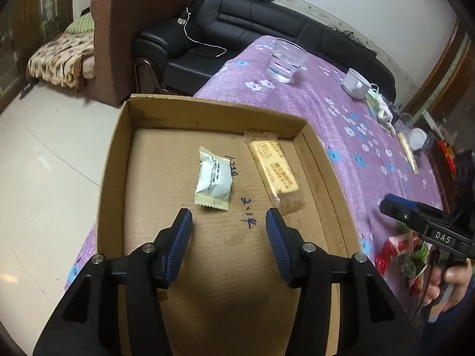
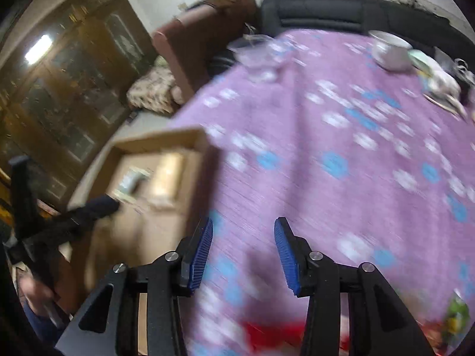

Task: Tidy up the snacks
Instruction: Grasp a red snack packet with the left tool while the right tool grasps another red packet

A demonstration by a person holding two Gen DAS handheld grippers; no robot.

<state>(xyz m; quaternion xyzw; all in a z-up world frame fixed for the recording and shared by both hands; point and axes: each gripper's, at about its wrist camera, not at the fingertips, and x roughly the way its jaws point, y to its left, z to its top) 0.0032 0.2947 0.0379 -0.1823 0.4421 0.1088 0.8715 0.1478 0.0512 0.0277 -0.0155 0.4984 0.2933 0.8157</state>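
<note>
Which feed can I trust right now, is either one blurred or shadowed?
Left wrist view: sharp, both snacks in the box read clearly, with the left gripper shadowing the near floor of the box. Right wrist view: motion-smeared, tablecloth and box streaked, only the right gripper crisp. Both bend straight edges.

"DAS" in white on right tool (image 1: 439, 231). Blue handwritten "2-14" on cardboard box (image 1: 207, 112) floor; other scribble and wrapper print unreadable.
</note>
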